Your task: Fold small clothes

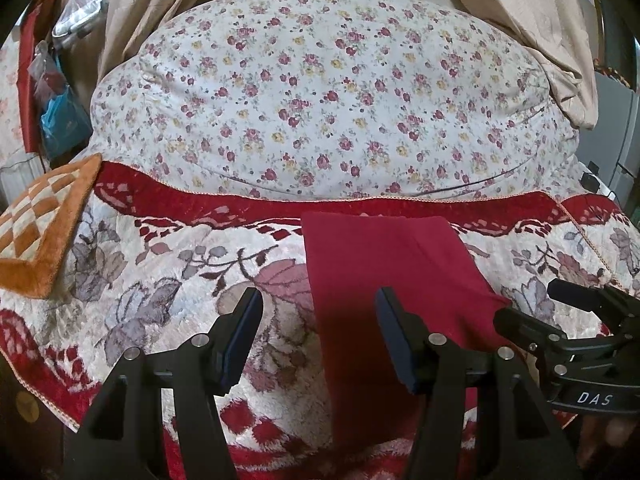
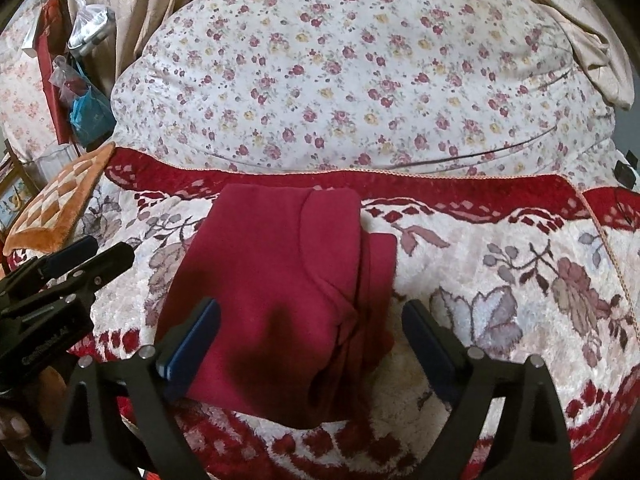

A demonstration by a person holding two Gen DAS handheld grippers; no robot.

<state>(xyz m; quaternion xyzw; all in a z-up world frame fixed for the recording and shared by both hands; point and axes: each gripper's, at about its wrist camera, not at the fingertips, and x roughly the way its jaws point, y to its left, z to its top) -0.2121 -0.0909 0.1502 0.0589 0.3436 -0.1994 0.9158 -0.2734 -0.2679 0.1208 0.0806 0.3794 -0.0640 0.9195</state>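
Observation:
A dark red folded garment (image 2: 272, 272) lies flat on the red and cream floral blanket (image 2: 500, 264), one narrower layer sticking out along its right side. My right gripper (image 2: 312, 320) hovers over the garment's near end, open wide, its fingers on either side of the cloth and pressing on nothing. In the left wrist view the same garment (image 1: 380, 264) runs away from me as a long strip. My left gripper (image 1: 318, 320) is open above its left edge and holds nothing. Each gripper shows in the other's view: the right gripper (image 1: 528, 304) at the cloth's right edge, the left gripper (image 2: 106, 250) at far left.
A big flowered pillow or duvet (image 1: 320, 100) bulges just behind the blanket. An orange checked cushion (image 1: 40, 232) lies at the left edge. Plastic bags (image 1: 64, 112) hang at far left, and beige curtains (image 1: 540, 20) hang behind. A person's fingers (image 2: 16, 432) show at the lower left.

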